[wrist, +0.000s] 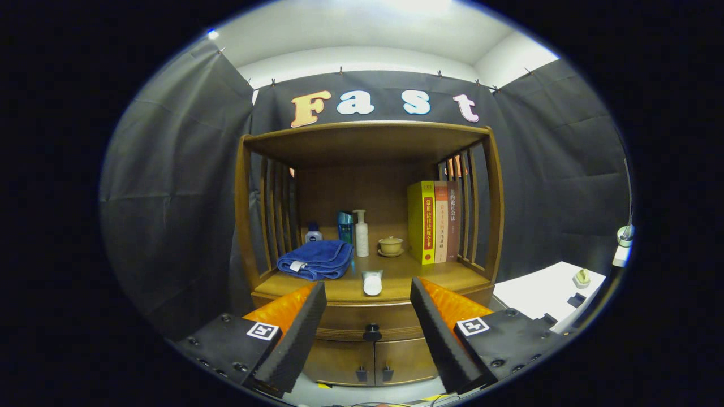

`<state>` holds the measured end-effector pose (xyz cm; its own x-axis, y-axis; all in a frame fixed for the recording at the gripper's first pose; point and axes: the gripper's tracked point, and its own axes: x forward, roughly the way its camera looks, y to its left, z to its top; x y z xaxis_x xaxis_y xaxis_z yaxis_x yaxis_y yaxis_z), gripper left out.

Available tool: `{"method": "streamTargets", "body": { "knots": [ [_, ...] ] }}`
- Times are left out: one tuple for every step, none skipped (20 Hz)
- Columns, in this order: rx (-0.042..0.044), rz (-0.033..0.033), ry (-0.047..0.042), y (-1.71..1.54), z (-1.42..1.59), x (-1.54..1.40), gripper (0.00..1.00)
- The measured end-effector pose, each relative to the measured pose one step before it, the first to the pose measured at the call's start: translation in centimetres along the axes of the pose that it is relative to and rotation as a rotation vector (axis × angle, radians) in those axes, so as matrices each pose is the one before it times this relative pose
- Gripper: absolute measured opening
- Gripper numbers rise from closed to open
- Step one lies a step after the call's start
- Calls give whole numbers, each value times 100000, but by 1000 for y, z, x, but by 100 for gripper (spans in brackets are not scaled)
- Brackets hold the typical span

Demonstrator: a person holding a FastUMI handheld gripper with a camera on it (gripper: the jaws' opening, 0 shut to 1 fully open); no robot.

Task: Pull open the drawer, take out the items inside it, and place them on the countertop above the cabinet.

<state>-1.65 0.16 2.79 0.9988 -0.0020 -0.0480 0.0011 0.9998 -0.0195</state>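
One drawer sits flush under the worktop's front edge, its knob between and just beyond the released, empty tongs, so any pull needs both fingers centred squarely on that knob, drawn straight outward.

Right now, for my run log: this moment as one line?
claw: open, empty, facing cabinet | drawer: shut, knob between fingers, apart | countertop: towel, white tube
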Motion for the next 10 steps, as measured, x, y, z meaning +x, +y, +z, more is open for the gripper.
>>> {"method": "streamTargets", "body": {
  "knots": [
    [146, -213, 471, -32, -222, 158, 98],
    [-68, -174, 587, -91, -290, 39, 98],
    [-50, -350, 122, -155, -122, 159, 98],
    [-2, -432, 205, -164, -135, 67, 98],
    [126, 17, -182, 35, -116, 168, 98],
    [-213, -148, 517, -64, -239, 217, 98],
    [-146, -199, 304, -107, -110, 66, 98],
    [89, -51, 5, -72, -89, 133, 98],
    [169, -259, 451, -14, -219, 65, 98],
    [510, 160, 167, 16, -165, 0, 98]
  ]
}}
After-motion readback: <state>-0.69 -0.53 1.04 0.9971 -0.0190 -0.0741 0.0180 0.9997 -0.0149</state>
